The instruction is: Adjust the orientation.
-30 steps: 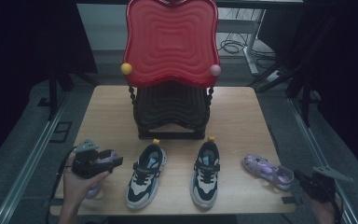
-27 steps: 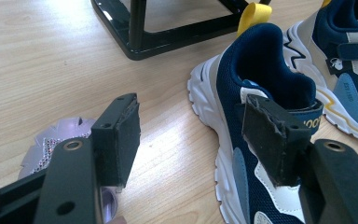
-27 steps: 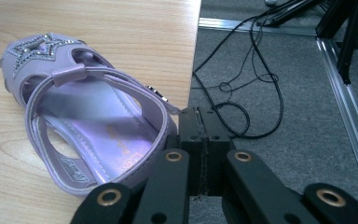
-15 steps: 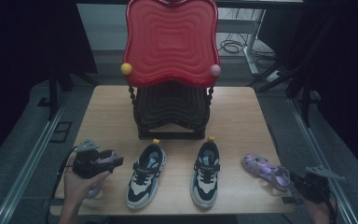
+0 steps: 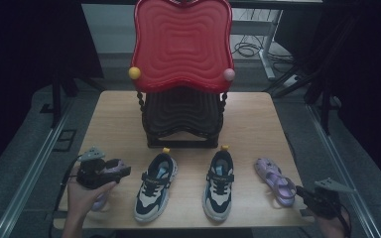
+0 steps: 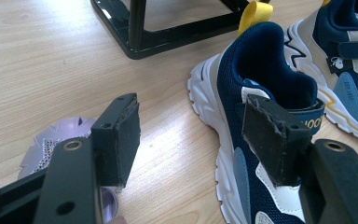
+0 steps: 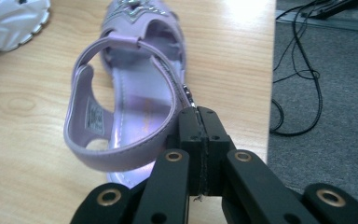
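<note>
A pair of navy, white and blue sneakers, left one (image 5: 155,186) and right one (image 5: 218,183), stands toe-forward near the table's front edge. One lilac sandal (image 5: 275,179) lies to their right. Its heel strap (image 7: 121,154) curves just in front of my right gripper (image 7: 200,112) (image 5: 301,192), whose jaws are pressed together at the strap's buckle side. A second lilac sandal (image 6: 51,140) (image 5: 99,201) lies under my left gripper (image 6: 196,126) (image 5: 121,171). That gripper is open, with its right jaw over the near sneaker (image 6: 261,74) and bare table in the gap.
A black stand (image 5: 181,116) with a red wavy panel (image 5: 181,44), a yellow ball (image 5: 134,73) and a pink ball (image 5: 229,74) occupies the table's middle. Its black base frame (image 6: 168,37) lies ahead of the left gripper. Cables (image 7: 303,70) lie on the grey floor beyond the table's right edge.
My right gripper has edged left and forward toward the lilac sandal's heel. The left gripper and the shoes have stayed in place.
</note>
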`<state>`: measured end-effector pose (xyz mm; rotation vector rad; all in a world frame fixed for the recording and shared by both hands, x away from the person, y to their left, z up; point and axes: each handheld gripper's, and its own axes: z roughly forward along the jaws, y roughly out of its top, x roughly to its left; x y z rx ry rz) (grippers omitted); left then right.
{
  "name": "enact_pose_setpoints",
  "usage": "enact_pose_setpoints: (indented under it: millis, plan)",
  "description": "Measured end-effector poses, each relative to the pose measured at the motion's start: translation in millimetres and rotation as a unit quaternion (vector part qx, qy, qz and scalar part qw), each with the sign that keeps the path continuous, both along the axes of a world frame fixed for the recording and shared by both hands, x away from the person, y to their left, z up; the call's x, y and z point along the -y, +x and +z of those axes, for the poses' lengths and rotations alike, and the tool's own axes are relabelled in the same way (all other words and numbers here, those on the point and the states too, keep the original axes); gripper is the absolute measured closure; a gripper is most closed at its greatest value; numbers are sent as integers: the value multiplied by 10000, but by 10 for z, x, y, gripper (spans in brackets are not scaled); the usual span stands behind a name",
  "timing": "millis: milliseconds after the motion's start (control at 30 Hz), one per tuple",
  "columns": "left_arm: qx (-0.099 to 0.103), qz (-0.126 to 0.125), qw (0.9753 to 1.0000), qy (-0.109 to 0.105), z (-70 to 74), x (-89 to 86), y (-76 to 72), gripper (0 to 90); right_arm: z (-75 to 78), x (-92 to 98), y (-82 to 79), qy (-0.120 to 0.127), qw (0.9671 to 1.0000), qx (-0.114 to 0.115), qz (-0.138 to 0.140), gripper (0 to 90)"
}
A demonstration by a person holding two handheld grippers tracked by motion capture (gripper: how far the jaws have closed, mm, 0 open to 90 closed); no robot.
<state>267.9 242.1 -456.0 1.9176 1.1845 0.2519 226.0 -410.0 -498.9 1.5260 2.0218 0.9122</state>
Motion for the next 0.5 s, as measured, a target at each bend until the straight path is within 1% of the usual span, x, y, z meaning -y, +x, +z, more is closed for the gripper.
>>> enact_pose_setpoints:
  millis: [67,167,267,333,367,433,500]
  plan:
    - [-3,-15,10000,-6,-2,3,0,364,3,-18,-13,-23,10000,-41,28,895]
    - [-2,-14,10000,-2,-1,1,-2,363,7,-17,-13,-21,10000,-37,51,895]
    - [9,-3,10000,6,6,-12,-4,363,6,-6,-10,2,10000,44,25,894]
    - [18,2,10000,4,10,-20,-9,363,13,-2,-7,-32,10000,80,15,893]
    - [23,16,10000,9,14,-25,-14,363,25,0,-9,-44,9999,121,-9,893]
    - [34,27,10000,0,21,-36,-21,363,68,5,-21,-43,9996,285,-54,893]
    - [42,44,10000,13,26,-46,-25,363,139,-7,-35,-21,9988,480,-24,893]
